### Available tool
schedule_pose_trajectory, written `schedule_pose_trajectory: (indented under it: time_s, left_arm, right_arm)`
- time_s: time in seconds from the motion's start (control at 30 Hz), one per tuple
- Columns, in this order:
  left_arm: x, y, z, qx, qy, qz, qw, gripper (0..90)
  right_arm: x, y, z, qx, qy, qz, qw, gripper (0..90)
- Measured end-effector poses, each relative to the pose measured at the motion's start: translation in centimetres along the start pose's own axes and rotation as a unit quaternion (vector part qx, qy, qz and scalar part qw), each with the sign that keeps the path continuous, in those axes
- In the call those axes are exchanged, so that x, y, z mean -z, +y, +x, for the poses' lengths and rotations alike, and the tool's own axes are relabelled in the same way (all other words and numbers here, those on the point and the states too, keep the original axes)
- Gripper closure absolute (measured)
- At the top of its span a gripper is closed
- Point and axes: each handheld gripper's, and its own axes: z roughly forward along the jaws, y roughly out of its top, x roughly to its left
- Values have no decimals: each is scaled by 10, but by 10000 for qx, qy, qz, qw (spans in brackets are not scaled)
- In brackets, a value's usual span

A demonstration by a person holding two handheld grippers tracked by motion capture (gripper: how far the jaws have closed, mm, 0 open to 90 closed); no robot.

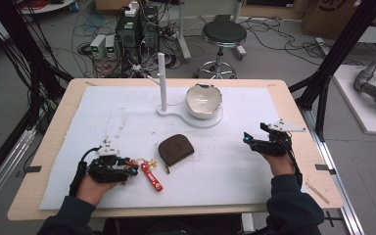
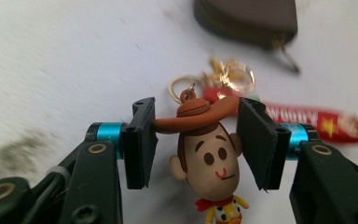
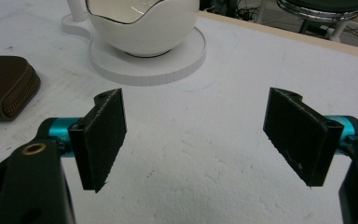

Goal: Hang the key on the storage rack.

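White foam sheet covers the desk (image 1: 284,93), w/ cables, PC boxes and a stool on the floor beyond the far edge. Your left tongs (image 2: 193,140) sit near-left on the sheet, jaws either side of the cowboy figure keychain (image 2: 207,161); its hat brim spans the gap and seems to touch both pads, so I'd call it a light grip on the brim, not a firm clamp on the head. The red strap (image 2: 319,122) and gold rings (image 2: 228,74) trail toward the brown zip pouch (image 1: 176,149), which lies just right of them, mid-desk, zipped shut as far as I can tell. Your right tongs (image 3: 196,135) hover wide apart, holding nothing, over bare sheet near-right, well apart from the pouch. White bowl (image 1: 203,100) on its stand (image 1: 162,83) sits far-centre, untouched. Progress: early – grasp looks made, but the keychain isn't clearly lifted, and whatever placing is intended remains to do.
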Motion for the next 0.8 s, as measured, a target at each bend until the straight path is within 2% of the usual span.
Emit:
schedule_pose_trajectory:
  time_s: [0.03, 0.13, 0.23, 0.3, 0.33, 0.37, 0.4, 0.43, 0.47, 0.5, 0.57, 0.6, 0.63, 0.67, 0.7, 0.73, 0.8]
  left_arm:
    - [0, 0, 0, 0, 0, 0, 10000, 483]
    - [6, 10, 8, 89, -51, -374, 9992, 484]
    - [11, 20, 12, 92, -72, -646, 9978, 485]
    - [12, 25, 14, 94, -84, -741, 9972, 485]
    - [15, 36, 17, 87, -118, -932, 9955, 486]
    - [15, 36, 17, 87, -118, -932, 9955, 486]
    - [17, 50, 21, 72, -147, -1096, 9938, 486]
    - [17, 50, 21, 72, -147, -1096, 9938, 487]
    - [19, 57, 22, 9, -167, -1176, 9929, 487]
    - [21, 73, 22, -93, -178, -1328, 9909, 487]
    - [23, 88, 23, -205, -187, -1453, 9890, 488]
    - [23, 95, 24, -209, -207, -1514, 9880, 489]
    - [23, 95, 24, -209, -207, -1514, 9880, 489]
    - [23, 108, 25, -199, -219, -1649, 9859, 490]
    - [23, 108, 25, -199, -219, -1649, 9859, 493]
    - [21, 119, 27, -181, -224, -1768, 9838, 510]
    - [20, 125, 29, -166, -238, -1817, 9829, 511]
  right_arm:
    - [0, 0, 0, -21, -3, -2, 10000, 214]
    - [0, 0, -1, -31, -6, -6, 10000, 214]
    - [-1, 0, -1, -57, -8, 0, 10000, 214]
    - [-1, 0, -1, -47, -13, -2, 10000, 214]
    - [-1, 0, -1, -58, -20, -12, 10000, 214]
    - [-1, 0, -1, -58, -20, -12, 10000, 214]
    - [-2, 0, -1, -59, -12, -10, 10000, 215]
    - [-2, 0, -1, -64, -7, -10, 10000, 214]
    - [-3, 0, -2, -32, -6, -9, 10000, 215]
    - [-3, 0, -1, -47, -5, 5, 10000, 214]
    - [-4, 0, -1, -48, 4, 8, 10000, 215]
    - [-4, 0, -1, -31, 1, 12, 10000, 214]
    - [-4, 0, -1, -32, 5, 12, 10000, 215]
    - [-5, 0, -2, -31, 8, 9, 10000, 214]
    - [-5, 0, -2, -26, 10, 8, 10000, 214]
    - [-5, 0, -2, -23, 17, -1, 10000, 214]
    - [-5, 0, -2, -21, 16, -3, 10000, 215]
